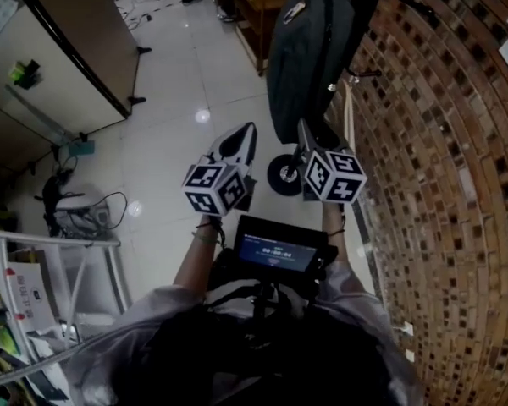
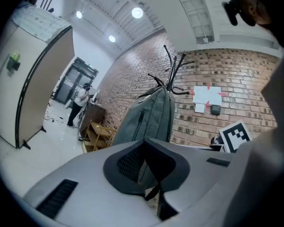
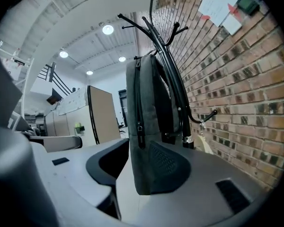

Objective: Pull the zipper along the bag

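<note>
A grey backpack (image 1: 309, 57) hangs on a black coat rack (image 3: 168, 56) against the brick wall. In the right gripper view the bag (image 3: 149, 108) fills the middle, and a zipper runs down its front edge with the pull (image 3: 140, 126) low on it. My right gripper (image 3: 139, 148) is open at the bag's bottom corner, which sits between the jaws with a gap on the left side. In the head view the right gripper (image 1: 305, 134) is just under the bag. My left gripper (image 1: 241, 134) is held left of the bag, and in its own view the left gripper (image 2: 144, 145) is shut on nothing.
The brick wall (image 1: 440, 142) runs along the right. A wooden shelf (image 1: 254, 7) stands behind the bag and a tan partition (image 1: 76, 32) to the left. A black wheel (image 1: 284, 174) sits on the tiled floor below the bag. A person (image 2: 78, 103) stands far off.
</note>
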`<state>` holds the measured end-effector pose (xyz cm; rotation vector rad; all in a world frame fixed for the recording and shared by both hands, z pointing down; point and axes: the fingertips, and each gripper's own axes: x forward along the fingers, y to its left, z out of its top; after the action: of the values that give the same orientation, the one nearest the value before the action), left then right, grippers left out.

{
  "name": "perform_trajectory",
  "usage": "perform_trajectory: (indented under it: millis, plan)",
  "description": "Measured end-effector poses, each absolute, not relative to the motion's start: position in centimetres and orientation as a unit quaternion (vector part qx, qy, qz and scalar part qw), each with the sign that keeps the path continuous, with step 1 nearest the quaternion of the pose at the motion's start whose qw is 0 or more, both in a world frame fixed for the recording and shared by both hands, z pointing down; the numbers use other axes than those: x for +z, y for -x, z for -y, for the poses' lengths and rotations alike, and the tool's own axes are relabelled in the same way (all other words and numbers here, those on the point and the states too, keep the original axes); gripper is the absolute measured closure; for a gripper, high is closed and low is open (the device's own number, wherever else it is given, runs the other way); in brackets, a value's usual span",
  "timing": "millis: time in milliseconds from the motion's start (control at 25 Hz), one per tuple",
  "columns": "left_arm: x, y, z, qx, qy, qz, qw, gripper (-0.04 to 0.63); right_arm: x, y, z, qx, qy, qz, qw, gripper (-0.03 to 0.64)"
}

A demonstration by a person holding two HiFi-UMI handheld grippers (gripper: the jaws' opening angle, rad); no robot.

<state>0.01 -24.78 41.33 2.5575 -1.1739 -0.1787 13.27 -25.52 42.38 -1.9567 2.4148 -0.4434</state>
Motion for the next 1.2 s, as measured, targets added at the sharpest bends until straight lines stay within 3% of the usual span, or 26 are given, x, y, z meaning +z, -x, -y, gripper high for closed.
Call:
perform_trajectory:
  millis: [240, 400, 520, 680, 960, 1200]
  plan:
    - [42.3, -0.1, 23.7, -0.051, -0.866, 0.473, 0.152, 0.588, 42.7, -13.4, 27.1, -0.148, 0.625, -0.766, -0.022, 0.474]
    - [42.6, 0.7, 23.7, -0.055, -0.854, 0.491, 0.159, 0.588, 42.6, -12.8, 27.2, -0.129, 0.626, -0.768, -0.054, 0.515]
    - [42.3, 0.7, 23.8, -0.052, -0.853, 0.496, 0.153, 0.588, 42.4, -12.7, 26.9, -0.150, 0.607, -0.780, -0.035, 0.569]
    - [41.8, 0.2, 24.6, -0.056, -0.857, 0.490, 0.151, 0.588, 41.8, -12.8, 26.0, -0.171, 0.587, -0.791, -0.016, 0.574]
    - [41.5, -2.3, 25.6, -0.058, -0.874, 0.458, 0.156, 0.588, 39.9, -13.3, 24.6, -0.220, 0.547, -0.799, 0.119, 0.577]
    - [41.9, -3.6, 26.1, -0.053, -0.882, 0.440, 0.161, 0.588, 38.9, -13.9, 25.8, -0.187, 0.567, -0.794, 0.116, 0.583]
